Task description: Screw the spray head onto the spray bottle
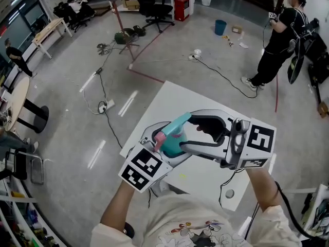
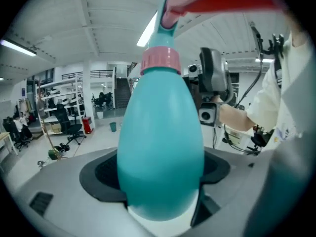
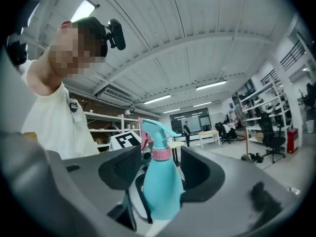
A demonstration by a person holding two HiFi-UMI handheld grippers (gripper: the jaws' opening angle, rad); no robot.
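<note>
the teal pear-shaped plastic spray bottle (image 2: 160, 147) is being clamped at its belly by the left hand-held gripper (image 2: 161, 177), above the white surface (image 1: 169, 94). the right hand-held gripper (image 3: 159, 172) is being held released, pads either side of the bottle, not pressing. the teal spray head (image 3: 154, 128) is being judged seated. for tightening, the pink collar (image 3: 161, 153), not the nozzle, is best being gripped squarely and turned. thread engagement is being hidden by the collar.

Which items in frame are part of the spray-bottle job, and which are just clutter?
Job: spray bottle; spray head seated on it; left gripper clamping the bottle; right gripper open around it.
Lying about: blue bucket; red bin; office chair.
</note>
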